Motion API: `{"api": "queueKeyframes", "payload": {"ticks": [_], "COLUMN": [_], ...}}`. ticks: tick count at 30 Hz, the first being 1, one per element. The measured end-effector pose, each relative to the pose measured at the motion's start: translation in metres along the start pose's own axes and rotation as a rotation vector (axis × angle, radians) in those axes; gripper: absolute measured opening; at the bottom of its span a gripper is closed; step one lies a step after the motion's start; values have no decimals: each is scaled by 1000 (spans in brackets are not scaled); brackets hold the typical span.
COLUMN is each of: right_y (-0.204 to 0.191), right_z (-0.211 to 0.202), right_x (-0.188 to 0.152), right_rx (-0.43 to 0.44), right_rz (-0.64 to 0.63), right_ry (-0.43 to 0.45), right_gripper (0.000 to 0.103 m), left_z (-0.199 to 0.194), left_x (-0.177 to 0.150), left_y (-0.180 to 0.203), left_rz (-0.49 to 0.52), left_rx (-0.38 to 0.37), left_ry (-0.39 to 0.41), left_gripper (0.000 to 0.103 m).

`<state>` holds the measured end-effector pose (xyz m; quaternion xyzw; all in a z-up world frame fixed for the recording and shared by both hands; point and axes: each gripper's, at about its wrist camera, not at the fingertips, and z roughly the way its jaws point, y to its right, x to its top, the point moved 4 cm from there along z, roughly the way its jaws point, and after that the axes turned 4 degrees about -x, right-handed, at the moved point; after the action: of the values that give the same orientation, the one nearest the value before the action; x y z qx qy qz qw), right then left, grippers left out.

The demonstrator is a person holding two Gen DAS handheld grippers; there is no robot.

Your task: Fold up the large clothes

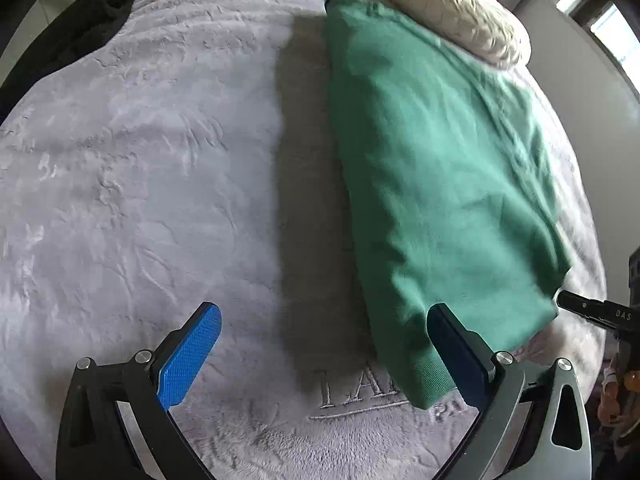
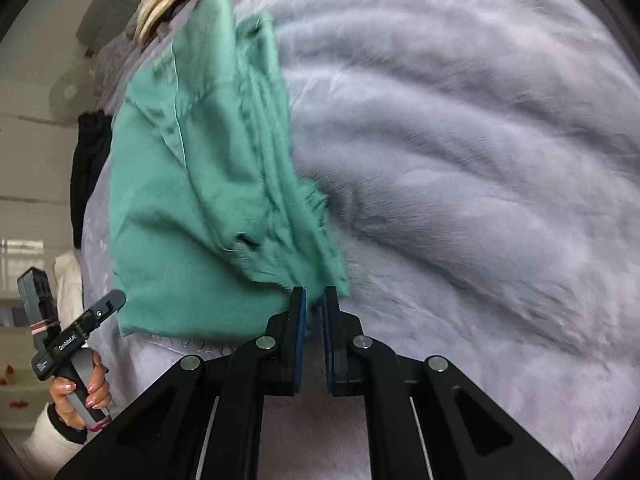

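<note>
Left wrist view, nearest first: left gripper (image 1: pixel 324 340) with jaws spread as wide as they go, nothing between the blue pads (image 1: pixel 191 356). Under and around them, grey plush blanket (image 1: pixel 140 184) covering the bed, with embroidered lettering (image 1: pixel 356 396) just ahead of the jaws. Beside the right-hand finger, ribbed hem of the green sweatshirt (image 1: pixel 432 152), passing partly behind that finger but not pinched. Garment folded into a long narrow strip, running away across the blanket to the far edge. Beyond it, a cream quilted bundle (image 1: pixel 456 12); far left, a black garment (image 1: pixel 76 36) at the bed's edge. Tip of the other tool poking in at the right border.

Right wrist view, nearest first: right gripper (image 2: pixel 314 300) with jaws nearly pressed together, pinching a frayed corner of the green sweatshirt (image 2: pixel 192 184); blur here, so probably only a thin layer of cloth caught. Cloth rumpled and drawn toward the jaws, lying on the blanket (image 2: pixel 480 160). Lower left, a hand (image 2: pixel 80 392) in a white sleeve gripping the other tool's handle (image 2: pixel 86 400).
</note>
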<state>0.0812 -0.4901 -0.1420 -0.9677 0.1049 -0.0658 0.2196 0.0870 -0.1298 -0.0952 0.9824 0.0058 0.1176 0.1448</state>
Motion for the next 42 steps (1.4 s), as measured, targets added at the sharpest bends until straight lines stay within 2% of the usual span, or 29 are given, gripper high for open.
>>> {"api": "queueKeyframes", "payload": {"ticks": [4, 6, 7, 8, 14, 18, 21, 23, 42], "right_y": [8, 8, 7, 7, -22, -28, -29, -29, -32], "right_z": [-28, -33, -34, -35, -20, -8, 0, 4, 35], "right_x": [11, 22, 27, 31, 55, 66, 73, 77, 120], "right_rx": [32, 61, 64, 68, 128, 137, 143, 150, 218], "right_rz": [35, 54, 57, 58, 42, 28, 27, 32, 43], "right_ry": [86, 107, 113, 121, 102, 81, 65, 55, -5], "right_gripper": [18, 47, 69, 74, 74, 75, 76, 81, 81], "left_z": [-5, -1, 2, 6, 27, 38, 43, 46, 63], "left_x": [15, 24, 27, 30, 40, 41, 41, 41, 51], "left_y": [-4, -6, -5, -2, 11, 12, 10, 11, 33], "left_rz": [-45, -70, -77, -80, -64, -72, -74, -76, -36], "left_rx": [-76, -102, -113, -129, -166, -159, -152, -152, -145], "left_ry": [1, -9, -15, -21, -49, -67, -74, -77, -94], "left_gripper": [103, 103, 103, 103, 103, 103, 103, 103, 103]}}
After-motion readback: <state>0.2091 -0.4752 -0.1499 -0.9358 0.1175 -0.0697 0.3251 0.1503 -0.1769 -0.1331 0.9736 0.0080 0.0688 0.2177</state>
